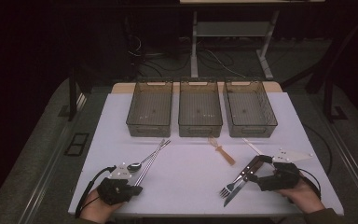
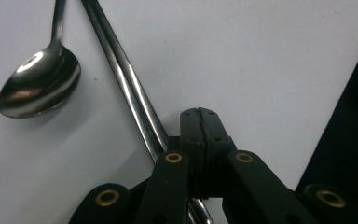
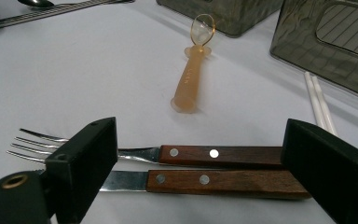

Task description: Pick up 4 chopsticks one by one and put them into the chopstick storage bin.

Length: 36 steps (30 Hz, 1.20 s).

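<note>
Left hand-held gripper (image 2: 199,112) is sitting clenched with nothing between its jaws, metal chopsticks (image 2: 129,88) lying just beside them, spoon (image 2: 39,84) farther off on the table (image 2: 261,70). Right hand-held gripper (image 3: 198,172) is standing released, jaws straddling the wood-handled fork (image 3: 214,154) and knife (image 3: 223,182). Embossed lettering on the amber spoon (image 3: 192,79) beyond is staying unreadable.

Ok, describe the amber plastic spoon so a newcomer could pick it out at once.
Start at the three grey bins along the far side of the white table. Just in front of the gap between the middle and right bins lies the amber plastic spoon, alone. Unlike the steel spoon, metal chopsticks and wood-handled fork, it is translucent orange.
</note>
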Tool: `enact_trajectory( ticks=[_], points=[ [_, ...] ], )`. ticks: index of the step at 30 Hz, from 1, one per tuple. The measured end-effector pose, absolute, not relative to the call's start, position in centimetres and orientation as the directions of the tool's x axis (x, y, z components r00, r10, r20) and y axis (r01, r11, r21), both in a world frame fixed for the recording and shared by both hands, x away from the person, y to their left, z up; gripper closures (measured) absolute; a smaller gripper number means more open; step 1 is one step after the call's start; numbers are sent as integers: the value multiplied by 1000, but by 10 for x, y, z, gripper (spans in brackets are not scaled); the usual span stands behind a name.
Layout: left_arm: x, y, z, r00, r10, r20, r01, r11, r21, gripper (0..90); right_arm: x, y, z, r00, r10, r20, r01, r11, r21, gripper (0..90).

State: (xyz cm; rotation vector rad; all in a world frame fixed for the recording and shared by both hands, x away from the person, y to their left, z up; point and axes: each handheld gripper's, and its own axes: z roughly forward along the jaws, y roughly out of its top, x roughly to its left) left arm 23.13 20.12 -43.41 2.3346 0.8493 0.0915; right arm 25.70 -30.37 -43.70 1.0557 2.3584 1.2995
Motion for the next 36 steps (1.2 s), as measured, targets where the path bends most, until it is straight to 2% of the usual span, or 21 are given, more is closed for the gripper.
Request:
enact_trajectory(
  ticks=[4,13,19,27,36],
  points=[
    [239,196,-429,783,606,-140,545,-562,622,887,257,-304,-437,-706,698,122,476,340,811,108],
    [281,177,-414,746,661,-80,525,-509,682,798,258,-302,-438,-705,698,122,479,343,808,108],
    [311,163,-412,712,699,-63,537,-485,691,741,258,-303,-438,-705,699,125,478,337,811,108],
    [342,147,-423,689,722,-56,567,-490,662,749,259,-304,-438,-704,698,128,479,334,811,108],
    [358,139,-432,675,735,-64,593,-489,640,772,258,-305,-437,-703,700,126,477,333,814,107]
  ],
)
